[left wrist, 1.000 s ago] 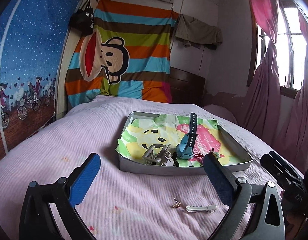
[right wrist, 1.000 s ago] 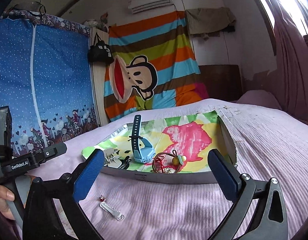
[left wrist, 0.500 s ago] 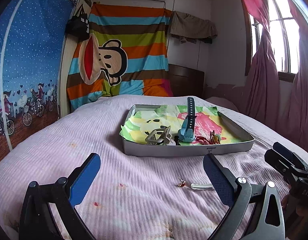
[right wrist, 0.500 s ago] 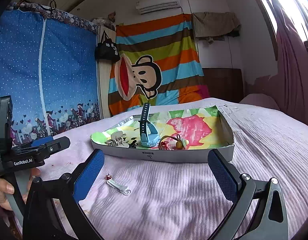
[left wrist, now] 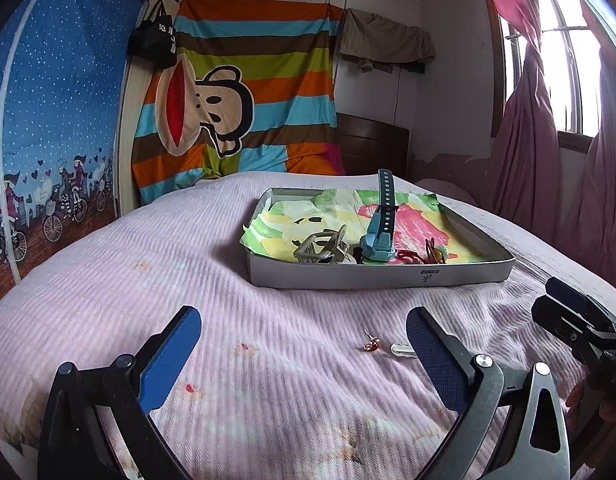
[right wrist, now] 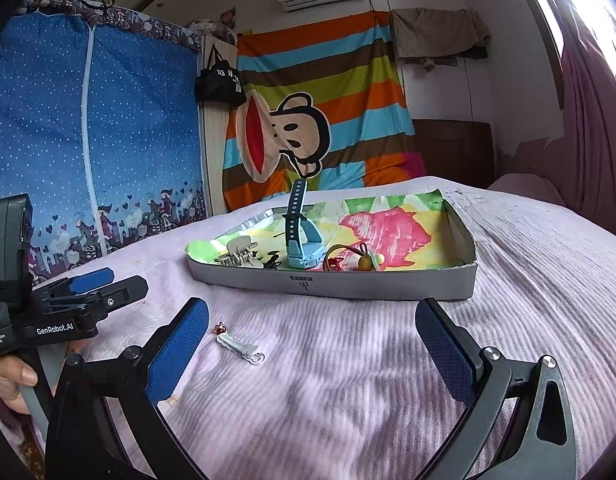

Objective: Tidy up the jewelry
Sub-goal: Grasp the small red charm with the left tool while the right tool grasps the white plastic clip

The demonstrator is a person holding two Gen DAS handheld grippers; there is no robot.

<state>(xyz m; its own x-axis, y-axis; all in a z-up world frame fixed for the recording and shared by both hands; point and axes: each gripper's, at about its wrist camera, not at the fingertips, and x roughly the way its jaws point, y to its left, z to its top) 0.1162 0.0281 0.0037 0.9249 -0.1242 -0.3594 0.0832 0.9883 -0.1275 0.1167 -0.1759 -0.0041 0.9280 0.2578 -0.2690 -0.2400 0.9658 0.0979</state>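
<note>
A shallow grey tray (left wrist: 379, 278) (right wrist: 347, 284) lined with colourful paper sits on the pink bed. It holds a blue watch (left wrist: 381, 236) (right wrist: 304, 246), a grey claw clip (left wrist: 321, 246) (right wrist: 238, 256) and a red cord with beads (right wrist: 357, 260). A small red earring (left wrist: 371, 345) (right wrist: 220, 328) and a white hair clip (right wrist: 240, 347) (left wrist: 401, 348) lie on the bedspread in front of the tray. My left gripper (left wrist: 304, 344) is open and empty, low over the bed. My right gripper (right wrist: 311, 340) is open and empty too, with the clip near its left finger.
The bed (left wrist: 188, 280) is covered in a ribbed pink spread. A blue wardrobe cover (right wrist: 88, 140) stands at the left, a striped monkey blanket (left wrist: 236, 100) hangs at the back, pink curtains (left wrist: 547, 140) at the right.
Both grippers have dropped lower and drawn back from the tray, so the view is flatter. The earring and hair clip have not moved. Both stay open.
</note>
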